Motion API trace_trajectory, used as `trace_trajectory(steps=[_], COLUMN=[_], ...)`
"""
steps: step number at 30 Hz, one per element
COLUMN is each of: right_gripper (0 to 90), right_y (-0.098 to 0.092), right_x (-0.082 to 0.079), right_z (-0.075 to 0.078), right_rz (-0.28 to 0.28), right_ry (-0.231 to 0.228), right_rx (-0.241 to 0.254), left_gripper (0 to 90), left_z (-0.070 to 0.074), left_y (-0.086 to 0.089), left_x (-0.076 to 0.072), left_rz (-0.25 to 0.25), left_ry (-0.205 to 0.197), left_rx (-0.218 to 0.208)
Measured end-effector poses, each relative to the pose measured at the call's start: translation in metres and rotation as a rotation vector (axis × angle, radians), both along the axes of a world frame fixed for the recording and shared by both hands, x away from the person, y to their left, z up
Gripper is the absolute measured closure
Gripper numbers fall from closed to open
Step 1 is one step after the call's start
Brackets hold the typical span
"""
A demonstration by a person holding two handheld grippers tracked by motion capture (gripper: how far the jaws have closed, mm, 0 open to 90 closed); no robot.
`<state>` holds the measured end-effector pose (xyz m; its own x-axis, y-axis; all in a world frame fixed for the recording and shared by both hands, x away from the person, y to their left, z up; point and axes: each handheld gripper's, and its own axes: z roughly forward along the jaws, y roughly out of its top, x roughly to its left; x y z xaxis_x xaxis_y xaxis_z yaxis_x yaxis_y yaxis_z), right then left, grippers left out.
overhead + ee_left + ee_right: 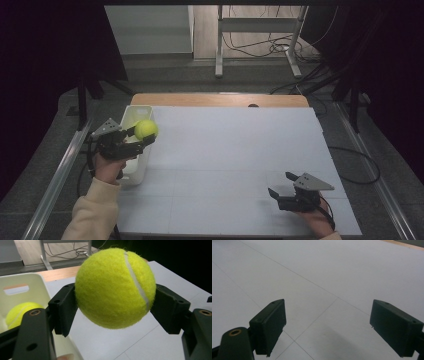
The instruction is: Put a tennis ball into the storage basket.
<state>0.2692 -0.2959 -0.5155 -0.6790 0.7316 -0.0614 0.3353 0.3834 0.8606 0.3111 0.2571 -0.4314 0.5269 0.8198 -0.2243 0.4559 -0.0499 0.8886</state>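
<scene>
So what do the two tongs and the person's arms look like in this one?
Both the left tongs and the right tongs are black, each with two blocky rectangular jaws carrying screw holes and a brass-coloured pivot bushing. Each has a grey three-cornered plate on top and a dark trailing cable. The left arm wears a cream sleeve.

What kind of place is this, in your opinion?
Probably a lab or recording workspace, not a home: a white work table enclosed by dark curtains, loose cables on the floor behind it, and hand-held grippers, the left gripper holding a tennis ball.
</scene>
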Motion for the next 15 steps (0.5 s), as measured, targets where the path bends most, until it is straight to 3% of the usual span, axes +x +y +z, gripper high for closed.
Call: trace_trajectory(steps=[15], right_gripper=[14.0], right_y=[0.000], right_x=[0.000], right_z=[0.000], right_rz=[0.000], right_ry=[0.001], right_rx=[-0.004], left_gripper=[26.4], left_z=[-0.003], left_y=[0.026], left_x=[-0.002], left_rz=[0.082], left_ry=[0.011], left_rx=[-0.001])
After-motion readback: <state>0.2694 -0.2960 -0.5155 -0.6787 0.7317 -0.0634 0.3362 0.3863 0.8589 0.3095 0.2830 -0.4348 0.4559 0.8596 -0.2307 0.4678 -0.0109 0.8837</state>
